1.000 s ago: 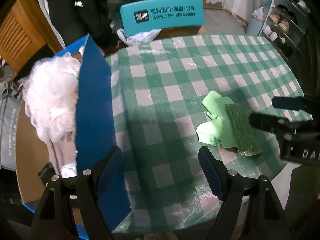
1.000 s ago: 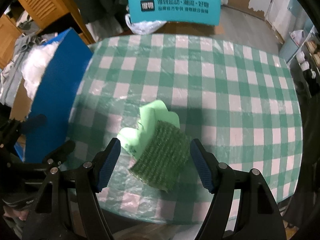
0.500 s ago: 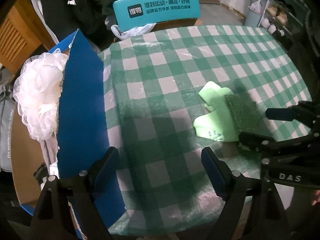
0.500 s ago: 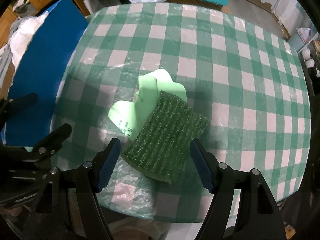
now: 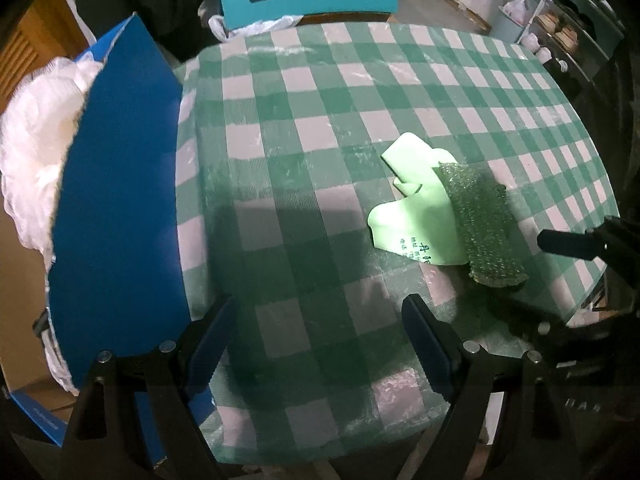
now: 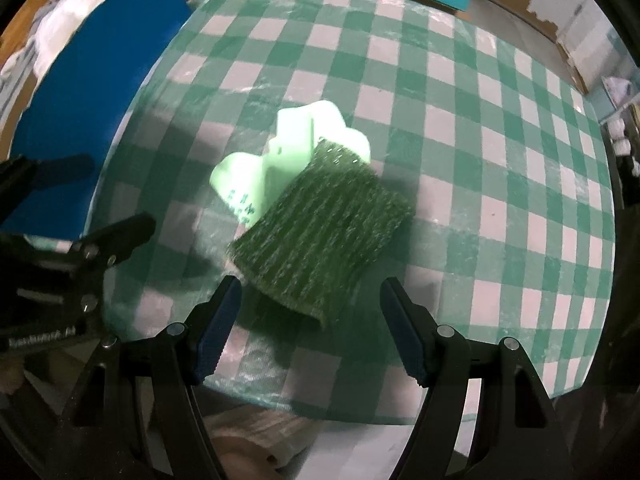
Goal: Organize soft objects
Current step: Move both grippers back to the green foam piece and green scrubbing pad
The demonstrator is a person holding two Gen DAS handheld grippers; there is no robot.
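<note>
1. We take the dark green scrubbing pad as the landmark. It lies flat on the checked tablecloth, near the table edge closest to us.
2. The pale green sponge lies partly under the pad. The pad overlaps the sponge's near-right side, and the sponge's lobes stick out beyond the pad's far-left edge. We judge the two as a loose pile awaiting sorting, not a finished arrangement.
3. The blue box stands well to the left of the pad, at the table's left edge. A white mesh puff already sits behind its blue wall. We judge the box to be the collecting place for soft items, so the pad and sponge remain to be moved.
4. The right gripper points almost straight down, just on the near side of the pad. Its jaws stand apart, wider than the pad's near end, with nothing between them. They touch nothing we can see. This stance suits a descent onto the pad's near edge.
5. The left gripper hangs over bare tablecloth, left of the pad and between it and the box. Its jaws stand wide apart and empty, having just been opening slightly. We judge it to be waiting while the right gripper takes the pad.
</note>
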